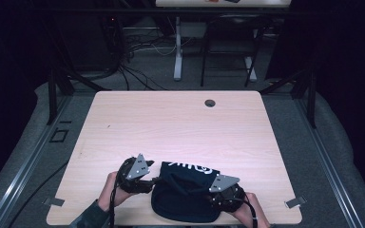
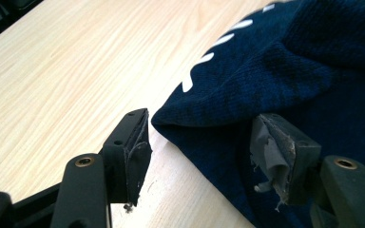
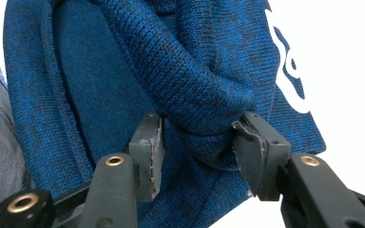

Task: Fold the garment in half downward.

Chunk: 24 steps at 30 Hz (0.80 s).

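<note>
A dark blue knitted garment (image 1: 185, 197) with white lettering is lying bunched at the near edge of the wooden table (image 1: 180, 123), between the two hands. The left gripper (image 2: 197, 152) is standing with jaws parted at a folded corner of the cloth, gripping nothing. The right gripper (image 3: 197, 149) is straddling a thick fold, jaws apart, the fold lying between its pads (image 3: 154, 147) but not visibly pinched. Judged from this, a grasp is being set up: each jaw pair should be taking a full bite of fabric before any lifting.
</note>
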Available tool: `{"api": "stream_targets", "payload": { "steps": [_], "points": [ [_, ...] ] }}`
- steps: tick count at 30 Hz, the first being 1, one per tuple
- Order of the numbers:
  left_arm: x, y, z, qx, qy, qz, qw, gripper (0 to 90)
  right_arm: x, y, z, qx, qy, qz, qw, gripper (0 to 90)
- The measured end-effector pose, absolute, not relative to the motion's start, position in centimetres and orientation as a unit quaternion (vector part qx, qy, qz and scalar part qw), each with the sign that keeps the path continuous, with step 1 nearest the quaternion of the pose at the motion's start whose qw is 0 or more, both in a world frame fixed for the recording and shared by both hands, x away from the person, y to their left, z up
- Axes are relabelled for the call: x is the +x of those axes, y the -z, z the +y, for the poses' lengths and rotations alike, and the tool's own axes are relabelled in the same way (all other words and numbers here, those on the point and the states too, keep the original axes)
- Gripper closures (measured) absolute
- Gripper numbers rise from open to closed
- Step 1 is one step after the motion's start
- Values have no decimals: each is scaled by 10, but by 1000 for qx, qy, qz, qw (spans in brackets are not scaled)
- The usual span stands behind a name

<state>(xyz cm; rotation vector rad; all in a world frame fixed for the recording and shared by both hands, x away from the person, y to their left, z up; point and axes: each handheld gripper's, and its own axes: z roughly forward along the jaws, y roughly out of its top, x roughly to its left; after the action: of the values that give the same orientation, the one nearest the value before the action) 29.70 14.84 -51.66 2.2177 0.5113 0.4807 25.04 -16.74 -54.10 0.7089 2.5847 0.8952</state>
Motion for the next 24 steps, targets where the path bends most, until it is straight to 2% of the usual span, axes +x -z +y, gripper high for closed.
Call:
{"api": "stream_targets", "payload": {
  "steps": [9, 17, 24],
  "points": [
    [301, 513, 149, 861, -196, 224, 412, 375, 249, 546, -166, 236, -293, 914, 154, 541],
    [304, 527, 118, 879, -151, 207, 402, 336, 249, 549, -163, 219, -273, 923, 161, 538],
    [297, 542, 107, 896, -129, 195, 377, 277, 249, 546, -164, 229, -271, 924, 142, 468]
  ]
}}
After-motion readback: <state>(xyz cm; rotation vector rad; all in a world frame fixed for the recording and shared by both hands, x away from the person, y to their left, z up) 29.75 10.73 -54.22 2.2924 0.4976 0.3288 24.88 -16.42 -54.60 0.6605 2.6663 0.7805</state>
